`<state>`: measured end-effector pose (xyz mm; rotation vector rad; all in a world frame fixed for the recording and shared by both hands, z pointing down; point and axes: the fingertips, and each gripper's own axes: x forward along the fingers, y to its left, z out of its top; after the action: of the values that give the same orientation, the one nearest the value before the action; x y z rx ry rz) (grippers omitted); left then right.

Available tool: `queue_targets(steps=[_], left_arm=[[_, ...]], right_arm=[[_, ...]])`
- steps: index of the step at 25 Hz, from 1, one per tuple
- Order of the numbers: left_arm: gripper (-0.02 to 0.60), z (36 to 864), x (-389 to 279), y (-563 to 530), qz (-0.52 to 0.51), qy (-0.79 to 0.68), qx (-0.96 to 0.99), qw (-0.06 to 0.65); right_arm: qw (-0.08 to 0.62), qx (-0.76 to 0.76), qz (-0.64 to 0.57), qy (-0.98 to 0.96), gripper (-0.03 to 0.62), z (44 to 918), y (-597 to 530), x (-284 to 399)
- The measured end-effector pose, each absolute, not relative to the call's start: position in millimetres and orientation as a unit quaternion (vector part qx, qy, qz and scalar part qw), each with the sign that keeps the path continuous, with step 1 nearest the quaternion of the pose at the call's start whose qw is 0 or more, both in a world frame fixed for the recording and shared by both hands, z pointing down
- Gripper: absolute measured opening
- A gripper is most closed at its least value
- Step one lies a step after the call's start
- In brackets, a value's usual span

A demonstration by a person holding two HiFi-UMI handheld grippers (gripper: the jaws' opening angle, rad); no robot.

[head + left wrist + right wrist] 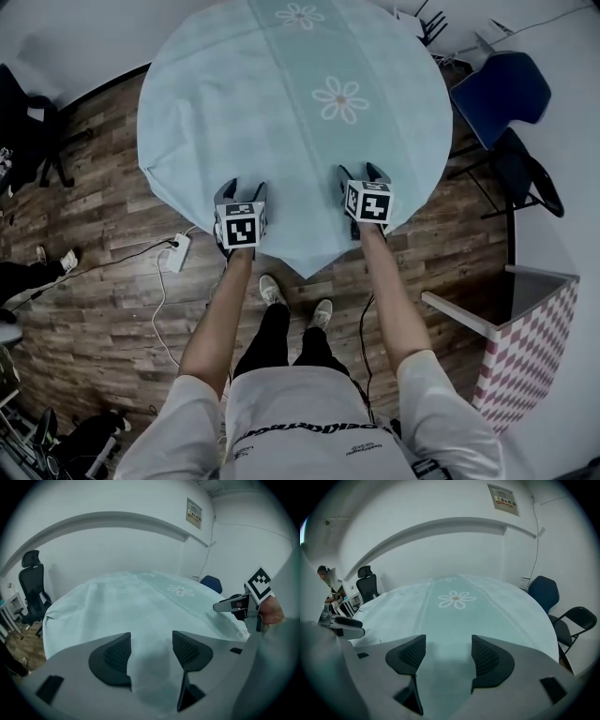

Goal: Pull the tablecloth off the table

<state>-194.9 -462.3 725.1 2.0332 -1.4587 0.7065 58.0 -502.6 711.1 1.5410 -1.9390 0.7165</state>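
Head view: we look steeply down on a pale blue-green tablecloth with white daisy prints [281, 103]. It is spread flat over a round tabletop and hides it entirely. Its near corner hangs off the near edge in a point.
Left gripper: our grey left gripper with its marker cube [244, 190] is over the near left part of the tablecloth, just inside the edge.
Left jaws: in the left gripper view they stand wide apart with only flat cloth showing in the gap and no fold pinched. We cannot tell whether the tips touch the fabric.
Right gripper: our matching right gripper [362, 173] is over the near right part of the cloth, beside a daisy print.
Right jaws: in the right gripper view they are likewise spread wide, with smooth cloth between them and nothing clamped.
Between the grippers: the hanging corner lies between them, on the near side.
Floor: brown wooden plank floor [94, 234] surrounds the table. A white power strip [178, 251] lies on it near the left gripper.
Right side: a dark blue chair [502, 89] stands by the tabletop's far right edge. A pink-and-white diamond-patterned box [530, 352] stands near right.
Far left: a black office chair [32, 590] stands against the wall.
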Motion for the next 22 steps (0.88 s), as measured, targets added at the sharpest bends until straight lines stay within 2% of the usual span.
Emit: queue_targets(steps=[7,16,18,20,21,22], left_arm=[[0.274,754.2,-186.9,-484.3,0.303,-0.525,0.753,0.258],[0.176,759.4,-176.4,-482.5,0.325,-0.497,0.760,0.265],[0.146,759.5,-173.7,-481.1,0.329,-0.491,0.762,0.265],[0.119,758.9,-172.4,-479.4,0.331,-0.489,0.763,0.263],[0.100,758.5,-172.5,-478.6,0.330,-0.489,0.763,0.263],[0.073,758.2,-172.6,-477.7,0.329,-0.488,0.764,0.264]], right_arm=[[0.326,0.565,0.287,-0.701,0.296,747.6,-510.6,66.9],[0.318,0.574,0.280,-0.701,0.291,744.7,-509.5,69.8],[0.320,0.574,0.283,-0.698,0.263,745.3,-508.0,70.8],[0.321,0.573,0.284,-0.698,0.207,746.8,-504.9,70.1],[0.324,0.576,0.281,-0.696,0.159,746.5,-502.4,71.3],[0.327,0.579,0.276,-0.694,0.065,745.3,-499.7,73.0]])
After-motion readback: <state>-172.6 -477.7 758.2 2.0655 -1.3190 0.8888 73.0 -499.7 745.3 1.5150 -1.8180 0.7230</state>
